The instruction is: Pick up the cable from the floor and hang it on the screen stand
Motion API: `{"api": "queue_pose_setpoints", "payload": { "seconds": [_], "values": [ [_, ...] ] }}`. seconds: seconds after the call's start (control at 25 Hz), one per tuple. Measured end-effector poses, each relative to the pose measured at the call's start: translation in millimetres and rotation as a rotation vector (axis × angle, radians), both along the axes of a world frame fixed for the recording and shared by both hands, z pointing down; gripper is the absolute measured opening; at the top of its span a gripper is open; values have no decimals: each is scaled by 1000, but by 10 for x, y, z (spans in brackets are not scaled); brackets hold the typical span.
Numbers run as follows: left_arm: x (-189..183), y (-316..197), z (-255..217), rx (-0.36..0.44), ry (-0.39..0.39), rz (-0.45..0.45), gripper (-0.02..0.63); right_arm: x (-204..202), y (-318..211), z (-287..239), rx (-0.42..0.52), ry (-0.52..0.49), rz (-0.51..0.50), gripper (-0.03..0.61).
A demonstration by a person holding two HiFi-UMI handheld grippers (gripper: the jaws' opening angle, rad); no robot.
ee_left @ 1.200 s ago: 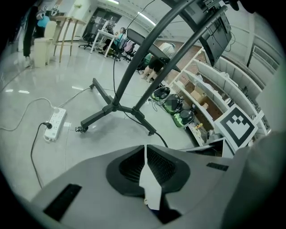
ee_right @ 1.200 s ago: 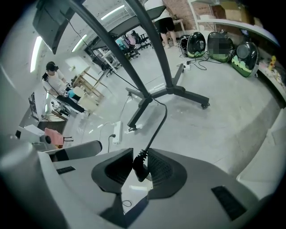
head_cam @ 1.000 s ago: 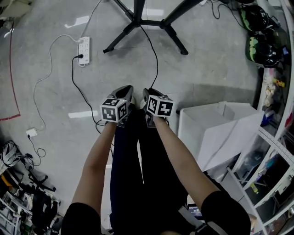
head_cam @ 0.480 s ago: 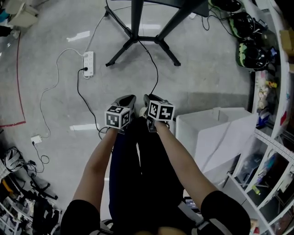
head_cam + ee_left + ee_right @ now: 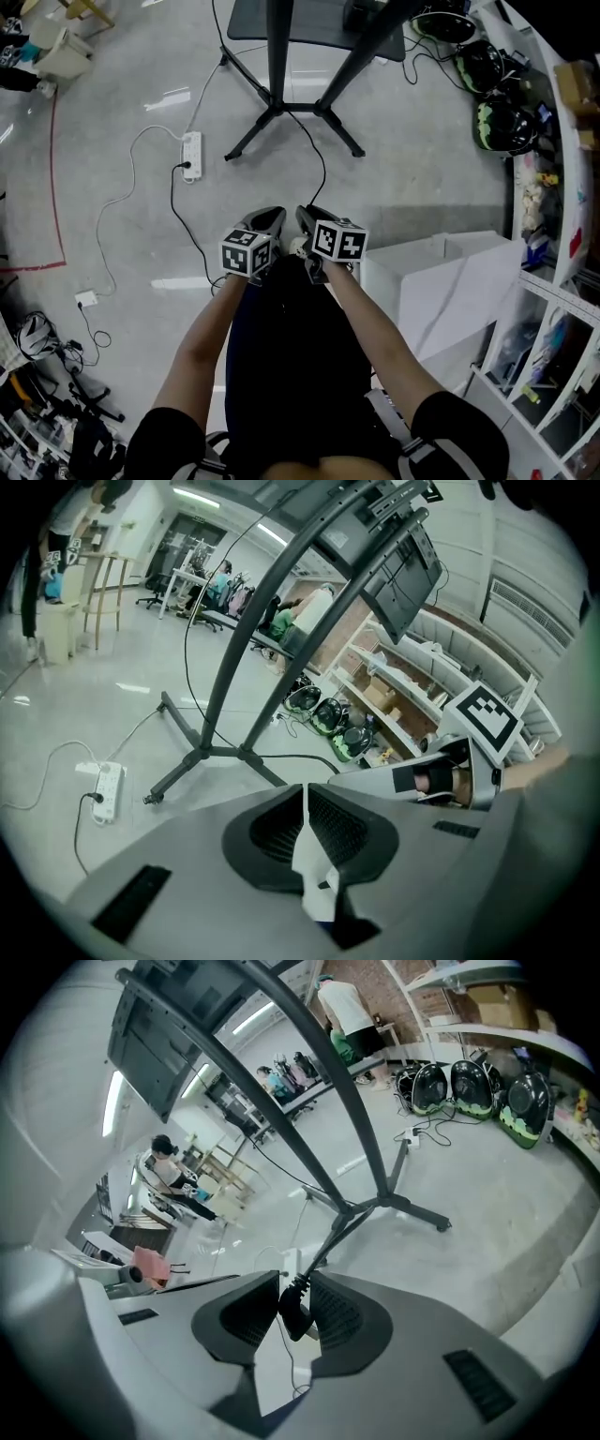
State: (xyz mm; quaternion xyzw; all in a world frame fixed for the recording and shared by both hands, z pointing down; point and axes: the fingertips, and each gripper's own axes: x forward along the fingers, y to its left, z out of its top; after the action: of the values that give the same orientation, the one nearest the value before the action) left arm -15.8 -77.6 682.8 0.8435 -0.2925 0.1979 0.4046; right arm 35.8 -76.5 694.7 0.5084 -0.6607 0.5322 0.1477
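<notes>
The black cable [image 5: 295,1314] was pinched at its plug end in the right gripper's [image 5: 294,1277] closed jaws, trailing to the screen stand's [image 5: 281,105] base farther off. The left gripper [image 5: 306,791], shut and empty beside it, should probably gather slack before hanging.

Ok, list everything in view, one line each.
screen stand: one, black, base on floor ahead
cable: one, black, from stand base to right gripper
power strip: one, white, floor left of stand
helmets: three, black and green, floor by shelves
box: one, white, right of person
shelves: one unit, white, far right
left gripper: one, grey, jaws together, nothing seen between
right gripper: one, grey, shut on cable's end
</notes>
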Motion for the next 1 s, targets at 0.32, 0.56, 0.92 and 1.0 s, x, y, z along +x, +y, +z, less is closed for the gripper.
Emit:
{"api": "queue_pose_setpoints", "payload": {
  "seconds": [0.32, 0.56, 0.92, 1.0],
  "values": [
    [59, 2, -472, 50, -11, 37, 23, 85, 35, -534, 44, -49, 22, 115],
    [192, 69, -985, 85, 31, 66, 23, 48, 104, -1067, 95, -138, 15, 117],
    [324, 118, -1662, 160, 87, 107, 23, 236, 29, -1935, 239, -148, 41, 116],
    [360, 117, -1840, 193, 93, 128, 23, 263, -14, -2149, 280, -134, 35, 116]
  ]
}}
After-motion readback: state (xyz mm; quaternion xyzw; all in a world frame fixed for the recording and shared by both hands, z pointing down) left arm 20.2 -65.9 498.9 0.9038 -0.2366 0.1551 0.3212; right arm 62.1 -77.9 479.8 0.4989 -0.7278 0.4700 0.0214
